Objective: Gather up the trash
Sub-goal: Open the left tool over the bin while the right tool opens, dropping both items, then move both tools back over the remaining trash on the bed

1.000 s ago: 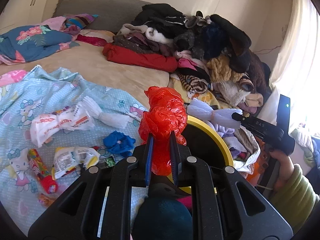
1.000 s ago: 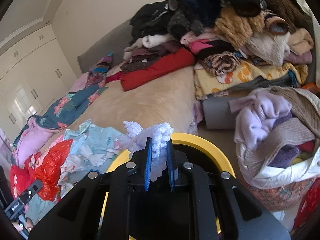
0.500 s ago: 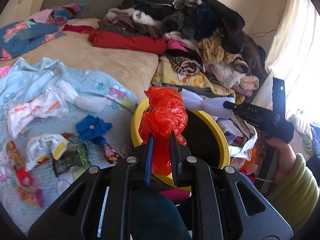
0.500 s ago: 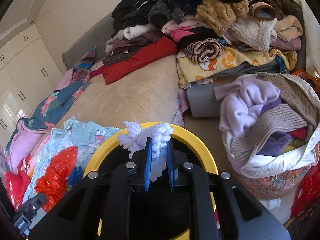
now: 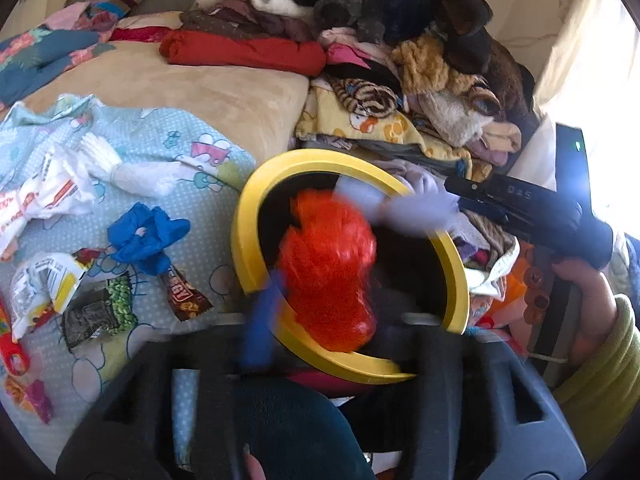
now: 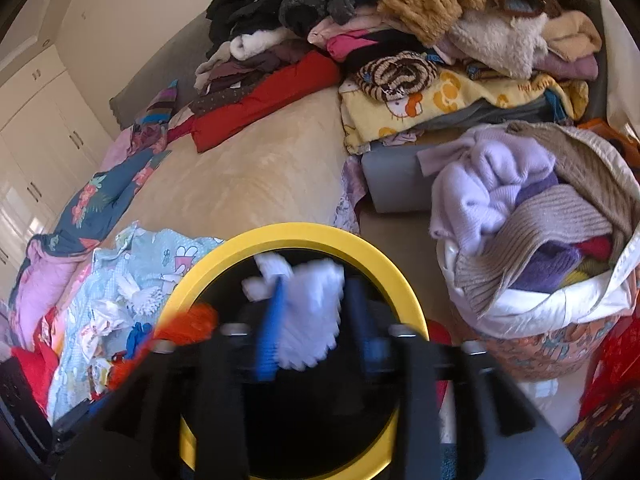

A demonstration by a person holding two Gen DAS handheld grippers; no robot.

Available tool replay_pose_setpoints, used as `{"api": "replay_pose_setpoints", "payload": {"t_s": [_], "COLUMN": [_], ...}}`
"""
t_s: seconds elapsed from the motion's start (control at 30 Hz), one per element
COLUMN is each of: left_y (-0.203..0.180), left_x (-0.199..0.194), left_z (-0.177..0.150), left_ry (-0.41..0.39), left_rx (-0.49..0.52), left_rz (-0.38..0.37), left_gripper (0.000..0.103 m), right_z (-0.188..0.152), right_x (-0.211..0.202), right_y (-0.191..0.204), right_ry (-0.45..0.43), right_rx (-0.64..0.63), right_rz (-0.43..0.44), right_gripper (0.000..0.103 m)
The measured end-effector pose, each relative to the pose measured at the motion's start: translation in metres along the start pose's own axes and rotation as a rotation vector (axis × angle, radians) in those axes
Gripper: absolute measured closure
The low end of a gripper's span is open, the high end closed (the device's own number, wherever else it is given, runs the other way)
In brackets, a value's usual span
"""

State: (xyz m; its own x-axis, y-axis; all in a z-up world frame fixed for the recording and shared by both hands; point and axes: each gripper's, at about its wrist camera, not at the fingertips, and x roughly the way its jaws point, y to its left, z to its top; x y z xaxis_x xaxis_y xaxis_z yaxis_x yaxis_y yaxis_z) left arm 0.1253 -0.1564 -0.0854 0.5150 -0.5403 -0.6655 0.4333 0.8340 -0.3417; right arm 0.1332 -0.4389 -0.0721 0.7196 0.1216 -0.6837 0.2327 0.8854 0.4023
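Observation:
A yellow-rimmed bin [image 5: 248,220] [image 6: 288,234] stands beside the bed, under both grippers. My left gripper [image 5: 328,320] is blurred and its jaws are opening; the crumpled red plastic bag [image 5: 328,268] sits loose between them, over the bin's dark mouth. My right gripper [image 6: 316,332] is also opening, with a white crumpled plastic piece [image 6: 308,320] between its blue pads [image 6: 272,332], apart from the right-hand one. In the left wrist view the right gripper [image 5: 452,196] reaches in from the right, the white piece [image 5: 416,208] at its tip. The red bag [image 6: 188,320] shows at the bin's left edge.
More trash lies on the light-blue sheet [image 5: 192,184]: a blue glove [image 5: 148,236], snack wrappers [image 5: 184,296], a white printed bag [image 5: 40,196]. A heap of clothes [image 5: 400,40] covers the far bed. A full laundry basket [image 6: 540,260] stands right of the bin.
Both grippers, shut a moment ago on the red bag and the white piece, have spread their jaws. Both hands have come down closer over the bin.

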Motion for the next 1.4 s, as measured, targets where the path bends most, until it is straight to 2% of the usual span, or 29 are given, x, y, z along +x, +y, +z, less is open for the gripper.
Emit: {"api": "replay_pose_setpoints", "payload": {"t_s": [0.03,0.1,0.13,0.17,0.47,1.0,1.4], "left_y": [0.003,0.009,0.011,0.015,0.032,0.069,0.097], "left_x": [-0.002,-0.008,-0.01,-0.015,-0.052,-0.092,-0.109], "left_z": [0.0,-0.001,-0.001,-0.001,0.007,0.016,0.014], "left_ry": [-0.01,-0.031,-0.042,-0.06,-0.153,-0.248,-0.281], "left_rx": [-0.012,-0.03,-0.033,-0.037,-0.062,-0.154,-0.215], "left_rz": [-0.003,0.007,0.024,0.042,0.101,0.173,0.21], "left_gripper": [0.031,0.024,0.013,0.011,0.011,0.011,0.011], "right_z": [0.001,0.002,0.002,0.002,0.002,-0.017,-0.038], "right_x": [0.0,-0.002,-0.004,-0.006,-0.028,-0.04,-0.045], "right_y": [0.0,0.003,0.004,0.008,0.046,0.111,0.15], "right_ry": [0.0,-0.012,-0.022,-0.036,-0.128,-0.141,-0.136], "right_rx": [0.004,-0.001,-0.005,-0.012,-0.117,-0.246,-0.338], "right_rz": [0.006,0.004,0.009,0.017,0.067,0.16,0.228], "right_gripper": [0.053,0.051,0.049,0.045,0.029,0.022,0.021]}}
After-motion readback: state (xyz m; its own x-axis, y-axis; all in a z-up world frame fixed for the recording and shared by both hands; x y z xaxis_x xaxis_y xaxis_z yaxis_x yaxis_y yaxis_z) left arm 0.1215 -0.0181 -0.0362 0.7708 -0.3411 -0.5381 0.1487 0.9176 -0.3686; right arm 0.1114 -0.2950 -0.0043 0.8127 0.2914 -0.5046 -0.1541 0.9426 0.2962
